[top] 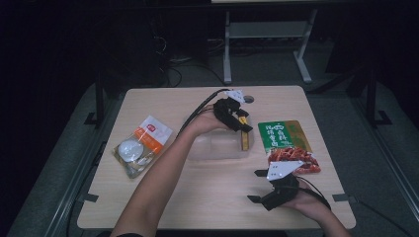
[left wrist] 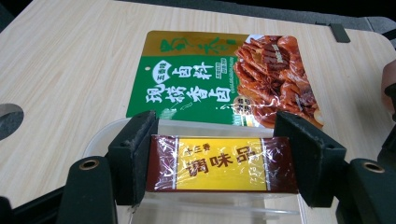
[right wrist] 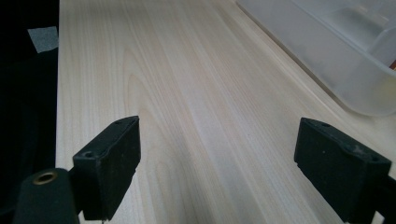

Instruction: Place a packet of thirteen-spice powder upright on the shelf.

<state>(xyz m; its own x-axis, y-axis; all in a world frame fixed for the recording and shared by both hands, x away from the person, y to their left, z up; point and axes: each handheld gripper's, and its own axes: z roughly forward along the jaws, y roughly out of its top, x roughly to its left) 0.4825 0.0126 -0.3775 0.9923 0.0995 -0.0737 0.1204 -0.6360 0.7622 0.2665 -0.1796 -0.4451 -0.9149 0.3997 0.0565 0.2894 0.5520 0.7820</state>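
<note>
My left gripper (top: 242, 129) (left wrist: 219, 140) is shut on a small brown and yellow wrapped packet (top: 244, 140) (left wrist: 222, 163), one pad on each short end. It holds the packet just above the right end of a clear plastic container (top: 217, 148) (left wrist: 112, 128). Beyond it a green and red food pouch (top: 285, 140) (left wrist: 210, 79) lies flat on the table. My right gripper (top: 257, 186) (right wrist: 217, 154) is open near the table's front right, nothing between its fingers, pointing left along the bare wood, with the container (right wrist: 336, 56) off to its upper right.
A white and orange pouch with a clear window (top: 142, 146) lies at the table's left. A round hole (top: 248, 99) sits in the light wooden table (top: 207, 197) near its far edge. Dark floor and a desk frame (top: 267, 44) lie beyond.
</note>
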